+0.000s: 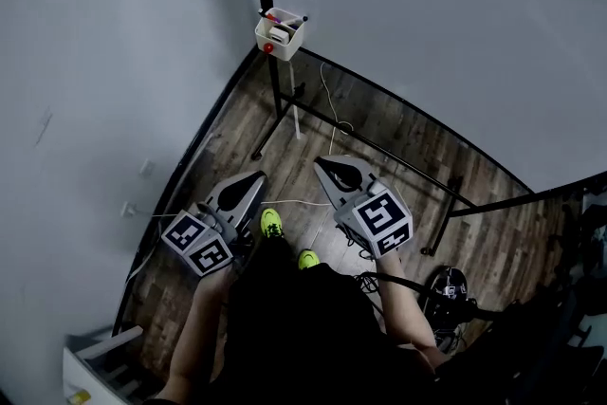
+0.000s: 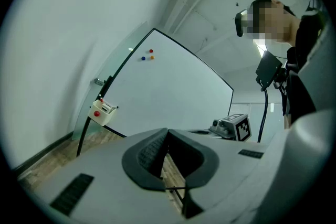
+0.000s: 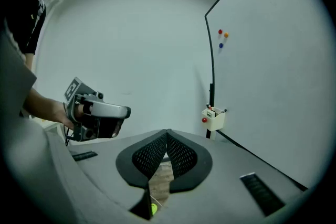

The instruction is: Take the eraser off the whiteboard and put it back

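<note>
A whiteboard [image 1: 455, 33] on a black stand fills the upper right of the head view. A small white holder [image 1: 280, 32] with a red knob and pens hangs at its left corner; I cannot single out an eraser in it. The holder [image 2: 102, 111] also shows in the left gripper view, and as the holder [image 3: 214, 118] in the right gripper view. Three coloured magnets [image 3: 222, 38] sit high on the board. My left gripper [image 1: 256, 175] and right gripper [image 1: 327, 163] are held side by side, well short of the board. Both are shut and hold nothing.
The stand's black legs [image 1: 285, 119] and a white cable [image 1: 327, 100] lie on the wood floor ahead. A grey wall [image 1: 95, 62] runs along the left. Dark gear [image 1: 450, 289] sits at the lower right. The person's yellow-green shoes [image 1: 272, 223] show below the grippers.
</note>
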The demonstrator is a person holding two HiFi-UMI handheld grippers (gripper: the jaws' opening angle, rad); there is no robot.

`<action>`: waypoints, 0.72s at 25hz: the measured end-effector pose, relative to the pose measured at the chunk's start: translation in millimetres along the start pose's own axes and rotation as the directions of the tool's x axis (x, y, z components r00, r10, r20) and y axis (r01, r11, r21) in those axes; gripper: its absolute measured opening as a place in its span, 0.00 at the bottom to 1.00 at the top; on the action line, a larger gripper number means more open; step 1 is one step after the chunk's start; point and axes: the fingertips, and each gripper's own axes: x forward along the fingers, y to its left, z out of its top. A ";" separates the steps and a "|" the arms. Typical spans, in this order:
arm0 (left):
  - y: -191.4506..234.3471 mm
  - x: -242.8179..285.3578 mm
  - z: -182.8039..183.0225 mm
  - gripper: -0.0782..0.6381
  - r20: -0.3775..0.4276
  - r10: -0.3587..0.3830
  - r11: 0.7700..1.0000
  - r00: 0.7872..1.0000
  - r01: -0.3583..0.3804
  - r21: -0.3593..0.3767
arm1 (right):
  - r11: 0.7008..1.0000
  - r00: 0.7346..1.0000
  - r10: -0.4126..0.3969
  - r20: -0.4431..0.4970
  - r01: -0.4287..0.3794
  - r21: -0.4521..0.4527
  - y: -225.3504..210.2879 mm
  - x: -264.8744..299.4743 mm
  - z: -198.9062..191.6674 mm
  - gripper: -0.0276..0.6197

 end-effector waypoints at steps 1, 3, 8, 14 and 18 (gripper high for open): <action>-5.0 -2.6 -2.1 0.12 0.003 0.007 1.000 1.000 -0.007 0.001 | 1.000 1.000 0.009 0.001 -0.009 0.000 3.8 -4.3 -2.0 0.03; -14.0 -7.7 -6.0 0.12 0.008 0.021 1.000 1.000 -0.021 0.005 | 1.000 1.000 0.028 0.006 -0.028 0.002 11.2 -12.1 -5.4 0.03; -34.5 -17.2 -17.2 0.12 0.010 0.043 0.999 0.999 -0.043 0.008 | 0.998 0.998 0.058 0.011 -0.058 0.002 24.6 -29.0 -13.5 0.03; -49.8 -19.4 -27.1 0.12 -0.020 0.035 0.999 0.999 -0.034 0.013 | 0.998 0.997 0.065 0.042 -0.066 0.011 26.7 -42.9 -9.9 0.03; -50.3 -10.4 -26.5 0.12 -0.020 0.025 1.000 0.999 -0.025 0.012 | 0.998 0.997 0.066 0.037 -0.066 0.006 22.0 -43.7 -11.1 0.03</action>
